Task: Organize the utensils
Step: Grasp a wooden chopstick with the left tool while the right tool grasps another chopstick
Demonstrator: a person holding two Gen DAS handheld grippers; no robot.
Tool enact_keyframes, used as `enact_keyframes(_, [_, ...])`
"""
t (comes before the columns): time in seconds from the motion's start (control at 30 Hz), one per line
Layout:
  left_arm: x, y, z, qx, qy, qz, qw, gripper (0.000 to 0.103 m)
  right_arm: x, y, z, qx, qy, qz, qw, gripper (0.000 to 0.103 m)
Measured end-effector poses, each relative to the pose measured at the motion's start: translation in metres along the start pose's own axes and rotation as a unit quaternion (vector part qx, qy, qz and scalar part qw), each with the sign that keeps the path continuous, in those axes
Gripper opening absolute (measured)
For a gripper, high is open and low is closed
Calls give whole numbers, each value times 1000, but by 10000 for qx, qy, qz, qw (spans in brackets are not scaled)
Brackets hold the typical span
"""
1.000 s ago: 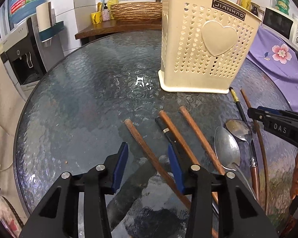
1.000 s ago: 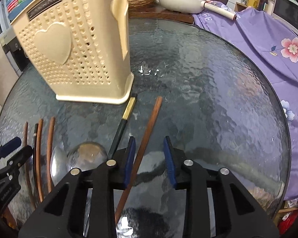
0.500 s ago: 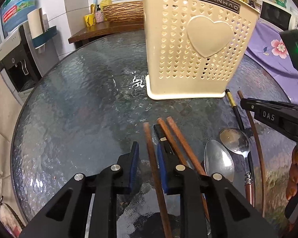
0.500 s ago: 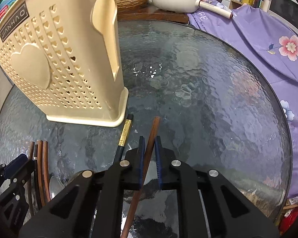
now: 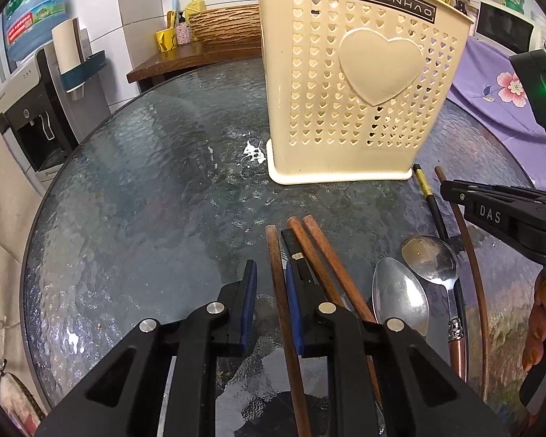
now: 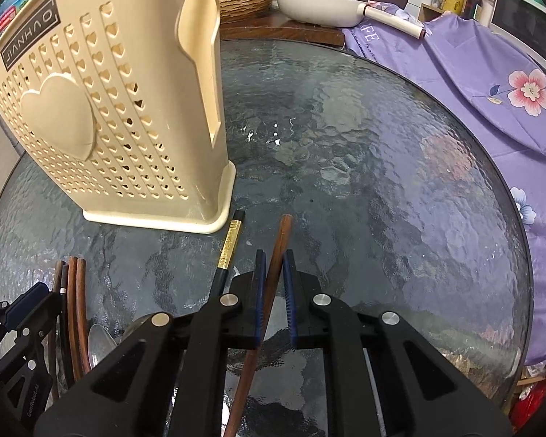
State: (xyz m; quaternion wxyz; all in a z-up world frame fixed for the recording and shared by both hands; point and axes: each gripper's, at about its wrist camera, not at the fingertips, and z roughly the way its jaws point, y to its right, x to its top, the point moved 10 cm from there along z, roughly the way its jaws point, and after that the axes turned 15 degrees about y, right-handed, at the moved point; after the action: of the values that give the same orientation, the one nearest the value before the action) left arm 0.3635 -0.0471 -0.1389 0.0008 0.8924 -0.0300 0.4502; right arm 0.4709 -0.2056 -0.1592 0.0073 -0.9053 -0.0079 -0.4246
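On the round glass table (image 5: 134, 189), the left gripper (image 5: 271, 307) sits low over a group of chopsticks, its blue-padded fingers (image 5: 250, 302) parted with a gap to spare. One brown chopstick (image 5: 278, 291) lies between them, against the right pad and clear of the left, so it is framed but not clamped. Just to its right lie a black chopstick (image 5: 291, 245) and two more brown chopsticks (image 5: 320, 255) side by side, then two metal spoons (image 5: 400, 298), bowls up, the farther one touching the nearer. The cream utensil basket (image 5: 356, 83), perforated with little hearts and marked with a large raised heart, stands upright on the table beyond the chopsticks. In the right wrist view, the right gripper (image 6: 273, 298) has its fingers (image 6: 260, 291) drawn close around a reddish-brown chopstick (image 6: 282, 240), the pads at or nearly on its sides; whether they truly pinch it cannot be told. That chopstick lies on the glass, pointing away past the basket's corner. Just to its left lies a black chopstick with a gold band (image 6: 229, 247), its tip near the basket's base. A purple flowered cloth (image 6: 491, 83) drapes beyond the table's far edge.
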Motion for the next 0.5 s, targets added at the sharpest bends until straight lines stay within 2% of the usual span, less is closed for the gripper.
enact_keyframes(0.2, [0,-3,0,0,1,-60,10000,10,-1,1,-1,3,33,31,10000,10])
enact_keyframes(0.5, [3,-8,2,-150,4,-255,9996,9,1,4,-1,80,67,124,9999,10])
